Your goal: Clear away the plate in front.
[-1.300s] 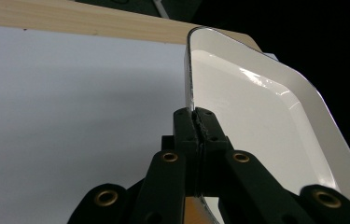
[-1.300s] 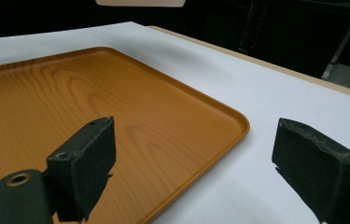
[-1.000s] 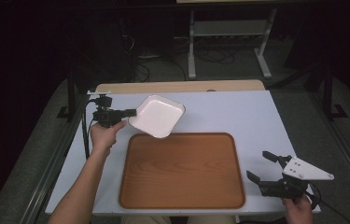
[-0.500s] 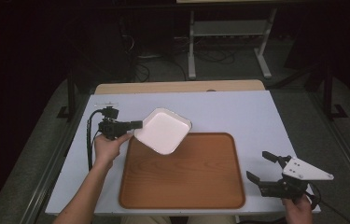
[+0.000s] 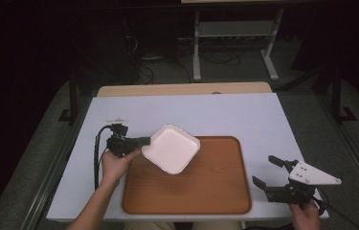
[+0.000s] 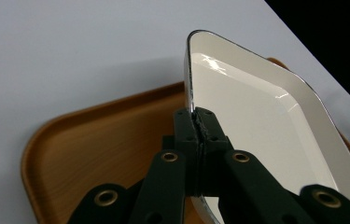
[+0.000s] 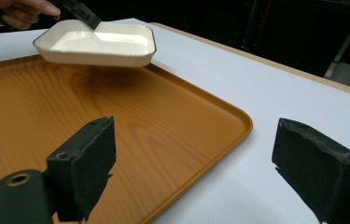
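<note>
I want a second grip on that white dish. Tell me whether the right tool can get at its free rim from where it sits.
Probably yes. The right tool stands open beside the tray, and nothing lies between it and the white dish, which the left tool holds by the far rim above the tray's corner.

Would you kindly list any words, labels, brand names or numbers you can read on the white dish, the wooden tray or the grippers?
None: the white dish, the wooden tray, the left gripper and the right gripper carry no readable text, label or number.
</note>
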The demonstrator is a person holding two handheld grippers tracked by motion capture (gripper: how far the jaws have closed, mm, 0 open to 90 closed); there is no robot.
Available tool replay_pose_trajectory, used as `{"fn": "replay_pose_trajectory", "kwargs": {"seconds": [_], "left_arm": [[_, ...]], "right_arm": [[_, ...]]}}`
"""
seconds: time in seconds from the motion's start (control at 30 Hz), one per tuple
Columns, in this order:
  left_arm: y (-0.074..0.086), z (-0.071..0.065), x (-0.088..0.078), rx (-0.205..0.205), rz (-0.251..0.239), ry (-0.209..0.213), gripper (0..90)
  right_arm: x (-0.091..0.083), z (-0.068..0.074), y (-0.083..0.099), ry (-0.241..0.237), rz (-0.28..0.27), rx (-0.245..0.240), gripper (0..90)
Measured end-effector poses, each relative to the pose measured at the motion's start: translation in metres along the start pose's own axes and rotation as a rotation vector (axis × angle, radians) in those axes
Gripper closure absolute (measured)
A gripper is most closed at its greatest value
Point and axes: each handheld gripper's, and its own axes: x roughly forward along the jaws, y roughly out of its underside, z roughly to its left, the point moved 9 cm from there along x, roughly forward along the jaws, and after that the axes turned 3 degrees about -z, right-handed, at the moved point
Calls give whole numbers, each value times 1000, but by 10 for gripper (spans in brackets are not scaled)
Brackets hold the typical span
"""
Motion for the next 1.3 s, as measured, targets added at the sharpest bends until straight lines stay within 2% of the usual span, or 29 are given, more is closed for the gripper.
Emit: {"fn": "replay_pose_trajectory", "kwargs": {"seconds": [0.27, 0.37, 0.47, 0.53, 0.6, 0.73, 0.87, 1.0, 1.07, 1.13, 1.23, 1.3], "left_arm": [[16, -2, 7, 4, 17, -8, 889], [20, -4, 7, 21, 26, -13, 889], [25, -5, 8, 46, 40, -42, 889], [30, -3, 10, 80, 66, -74, 889], [34, -4, 10, 69, 63, -75, 890], [39, -6, 10, 93, 69, -101, 889], [49, -5, 10, 125, 101, -140, 882], [56, -5, 6, 134, 115, -177, 865], [61, -6, 5, 140, 131, -189, 854], [64, -9, 4, 132, 134, -178, 831], [68, -12, 2, 112, 148, -168, 742], [70, -15, 1, 121, 147, -170, 714]], "right_arm": [[0, 0, 0, -1, 4, -4, 125], [1, 0, 1, -1, 8, -3, 125], [1, 0, 1, 0, 10, -3, 125], [1, 1, 1, -1, 11, -4, 125], [1, 1, 1, 0, 12, -5, 125], [1, 0, 1, 1, 13, -4, 125], [1, 0, 1, 2, 15, -4, 125], [2, 0, 1, 3, 15, -4, 125], [2, 0, 2, 3, 16, -5, 125], [2, 0, 2, 3, 17, -5, 125], [1, 0, 2, 5, 17, -2, 125], [1, -1, 1, 9, 15, 1, 125]]}}
